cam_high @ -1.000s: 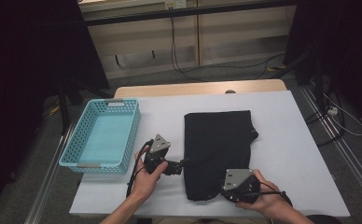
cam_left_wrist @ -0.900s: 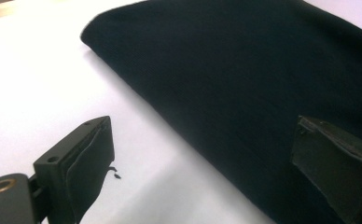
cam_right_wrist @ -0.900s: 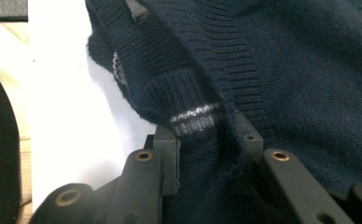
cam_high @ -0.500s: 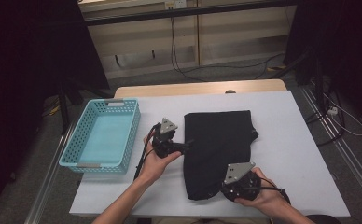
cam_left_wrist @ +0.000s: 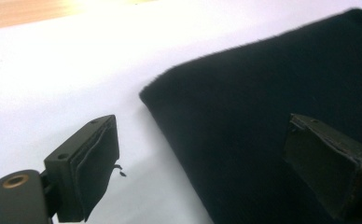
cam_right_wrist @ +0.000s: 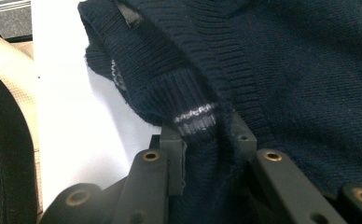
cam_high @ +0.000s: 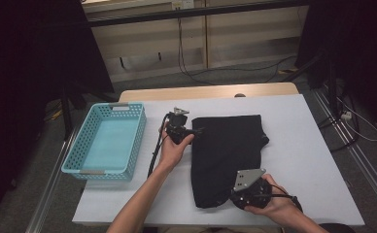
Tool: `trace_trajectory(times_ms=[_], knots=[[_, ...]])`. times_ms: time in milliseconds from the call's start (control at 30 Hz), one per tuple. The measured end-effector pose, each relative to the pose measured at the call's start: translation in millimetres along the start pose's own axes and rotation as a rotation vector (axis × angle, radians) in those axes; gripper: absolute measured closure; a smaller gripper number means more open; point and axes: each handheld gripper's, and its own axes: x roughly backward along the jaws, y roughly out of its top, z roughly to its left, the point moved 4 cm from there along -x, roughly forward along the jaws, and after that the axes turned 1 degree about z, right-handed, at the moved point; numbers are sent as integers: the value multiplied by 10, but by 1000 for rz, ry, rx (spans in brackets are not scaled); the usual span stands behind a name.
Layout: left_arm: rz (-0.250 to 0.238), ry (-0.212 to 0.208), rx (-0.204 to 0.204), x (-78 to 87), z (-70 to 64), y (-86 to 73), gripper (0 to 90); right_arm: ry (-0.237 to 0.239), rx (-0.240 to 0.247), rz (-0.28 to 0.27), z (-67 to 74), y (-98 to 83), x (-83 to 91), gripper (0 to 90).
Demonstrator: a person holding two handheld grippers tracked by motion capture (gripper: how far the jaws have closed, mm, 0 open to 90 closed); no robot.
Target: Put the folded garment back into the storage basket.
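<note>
White table: blue basket, dark sweater.

Right gripper pads buried in dark sweater fold. Right jaw of left gripper cut by frame edge. Basket contents too faint to be told.

No lettering, label, brand, number or sign can be read anywhere in these views. The small dark tab sewn inside the folded dark navy knitted sweater, seen in the right gripper view, bears no legible print.
</note>
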Motion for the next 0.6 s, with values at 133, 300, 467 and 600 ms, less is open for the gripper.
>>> trace_trajectory(times_ms=[133,300,467,600], knots=[[7,-25,14,-124,109,48,84,2,-3,0,-3,-3,1,739],[11,-28,21,-238,130,91,102,4,-3,-1,-4,-3,2,738],[12,-34,23,-331,106,113,124,1,7,-4,4,-6,2,738],[23,-27,33,-353,143,104,182,3,8,-3,2,-5,2,738]])
